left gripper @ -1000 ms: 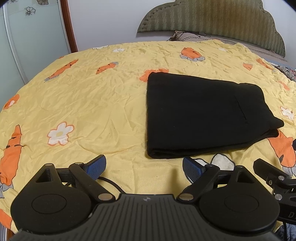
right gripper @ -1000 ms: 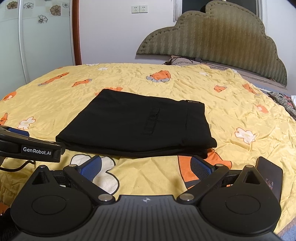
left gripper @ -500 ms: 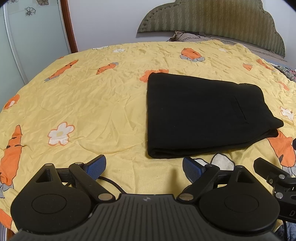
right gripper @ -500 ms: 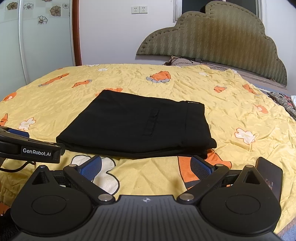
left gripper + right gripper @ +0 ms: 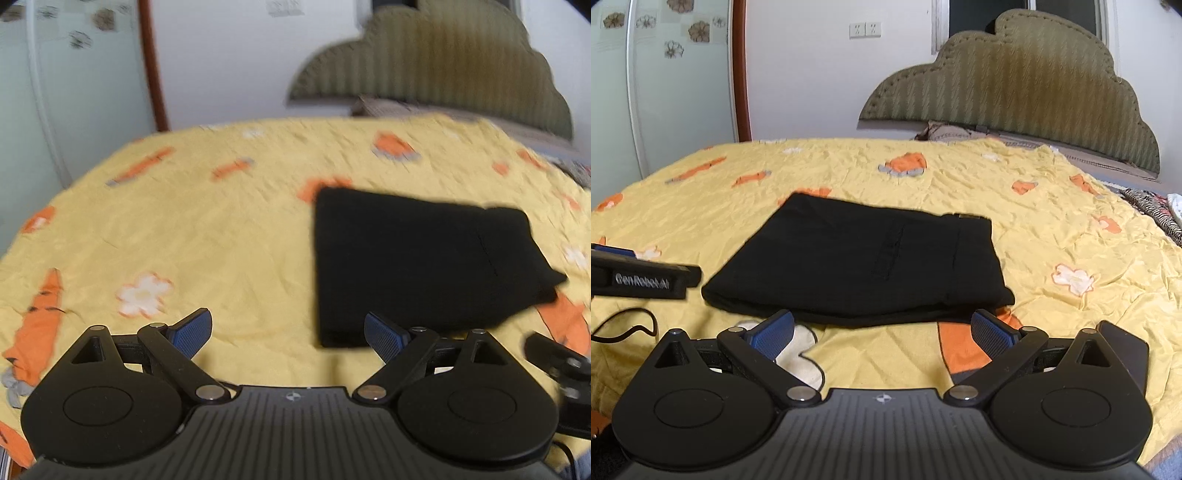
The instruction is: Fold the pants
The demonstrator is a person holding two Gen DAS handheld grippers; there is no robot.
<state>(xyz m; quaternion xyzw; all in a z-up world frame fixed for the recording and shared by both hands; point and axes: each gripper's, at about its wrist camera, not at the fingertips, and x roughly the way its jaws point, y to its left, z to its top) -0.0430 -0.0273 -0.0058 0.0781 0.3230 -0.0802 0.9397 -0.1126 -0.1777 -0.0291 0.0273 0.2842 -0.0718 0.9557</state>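
Pants (image 5: 864, 258) folded into a compact black rectangle on the bed (image 5: 1071, 229). Left tool (image 5: 288, 332) and right tool (image 5: 882, 332) both spread apart, empty. Probably nothing left to fold.

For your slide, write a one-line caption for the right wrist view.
Folded black pants lie on a yellow carrot-print bedspread, just beyond the open, empty right gripper.

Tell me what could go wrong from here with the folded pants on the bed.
1. The phone lies on the bedspread just beside the right gripper; a sideways move might knock it.
2. A loose cable curls below the left gripper and could snag.
3. Both grippers are open, close to the near edge of the pants; a careless pass may drag the fold apart.
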